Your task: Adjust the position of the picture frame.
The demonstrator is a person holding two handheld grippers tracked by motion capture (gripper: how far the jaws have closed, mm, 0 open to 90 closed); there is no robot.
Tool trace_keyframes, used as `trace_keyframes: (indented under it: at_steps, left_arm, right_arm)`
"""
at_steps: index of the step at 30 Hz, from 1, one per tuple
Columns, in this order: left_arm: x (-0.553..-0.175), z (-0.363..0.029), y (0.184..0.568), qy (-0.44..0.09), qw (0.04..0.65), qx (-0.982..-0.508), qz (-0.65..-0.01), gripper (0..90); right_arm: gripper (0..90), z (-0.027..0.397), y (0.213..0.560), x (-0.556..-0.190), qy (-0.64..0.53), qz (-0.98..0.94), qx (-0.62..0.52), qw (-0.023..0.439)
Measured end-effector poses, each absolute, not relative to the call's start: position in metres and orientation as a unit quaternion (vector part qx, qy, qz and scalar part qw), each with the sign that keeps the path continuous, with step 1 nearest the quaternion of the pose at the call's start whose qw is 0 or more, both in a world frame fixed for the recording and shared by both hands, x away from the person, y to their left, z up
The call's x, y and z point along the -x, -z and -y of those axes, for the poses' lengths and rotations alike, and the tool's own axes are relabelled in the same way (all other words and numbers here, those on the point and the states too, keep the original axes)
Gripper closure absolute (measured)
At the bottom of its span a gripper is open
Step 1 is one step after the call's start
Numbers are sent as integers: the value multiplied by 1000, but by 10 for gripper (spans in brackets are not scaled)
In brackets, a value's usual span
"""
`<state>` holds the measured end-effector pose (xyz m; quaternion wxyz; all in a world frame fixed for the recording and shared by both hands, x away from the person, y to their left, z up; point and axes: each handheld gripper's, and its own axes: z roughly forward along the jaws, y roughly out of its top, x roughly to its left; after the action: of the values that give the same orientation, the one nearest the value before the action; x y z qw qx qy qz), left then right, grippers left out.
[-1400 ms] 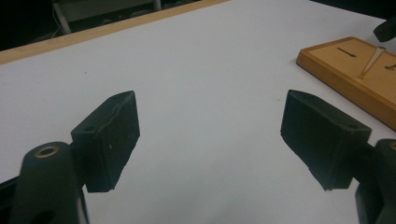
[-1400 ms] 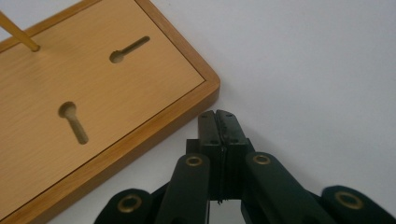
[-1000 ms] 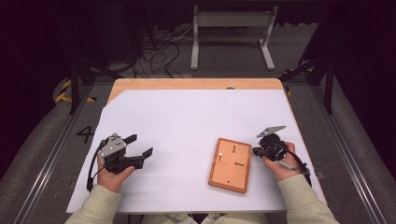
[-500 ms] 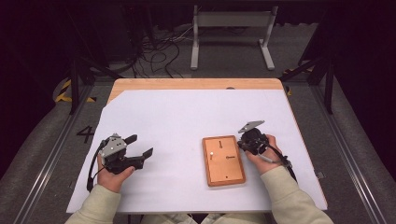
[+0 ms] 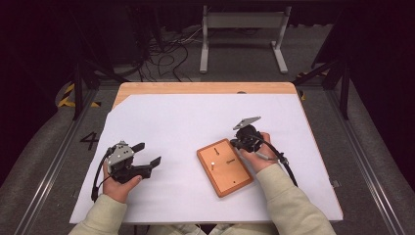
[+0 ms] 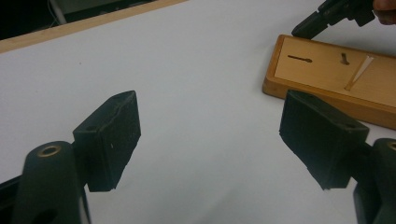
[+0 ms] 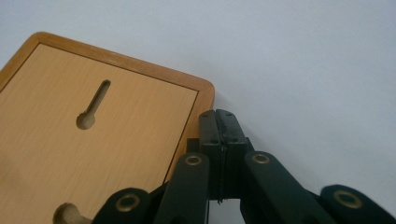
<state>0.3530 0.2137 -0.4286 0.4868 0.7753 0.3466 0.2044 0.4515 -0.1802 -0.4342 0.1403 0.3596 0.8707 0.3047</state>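
The wooden board (image 5: 225, 167) is lying flat on the white desk (image 5: 195, 122), right of centre. The right claw (image 7: 218, 122) is pressing its closed, empty tips against the board's edge; the left claw (image 6: 210, 140) is resting wide open, well apart.

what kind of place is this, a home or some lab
Most likely a lab or recording studio, not a home: a table under white sheeting, dark curtained surrounds, loose cables on a grey floor, and a number 4 marked beside the table.

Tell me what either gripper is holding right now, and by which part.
Nothing is held. The left gripper is open over bare paper; the right gripper has its jaws shut empty beside the wooden board.
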Motion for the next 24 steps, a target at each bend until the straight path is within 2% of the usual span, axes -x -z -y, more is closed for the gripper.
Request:
trace_keyframes:
  at_steps: [6,11,14,16,17,24]
  left_arm:
    - [-353,-213,429,-203,487,-776,-346,208]
    - [-353,-214,429,-201,487,-776,-347,210]
    - [-354,-214,429,-200,487,-777,-346,219]
    - [-355,-213,429,-192,489,-777,-346,255]
    - [-356,-211,429,-190,486,-780,-344,268]
    - [-358,-208,429,-178,483,-786,-342,294]
  right_arm:
    - [900,155,439,-456,-311,-882,-334,117]
    - [900,149,437,-452,-319,-878,-332,133]
    - [900,155,418,-429,-345,-875,-318,116]
    - [900,155,414,-421,-349,-880,-302,109]
    - [900,152,408,-404,-351,-891,-271,100]
    - [900,146,407,-370,-348,-909,-225,55]
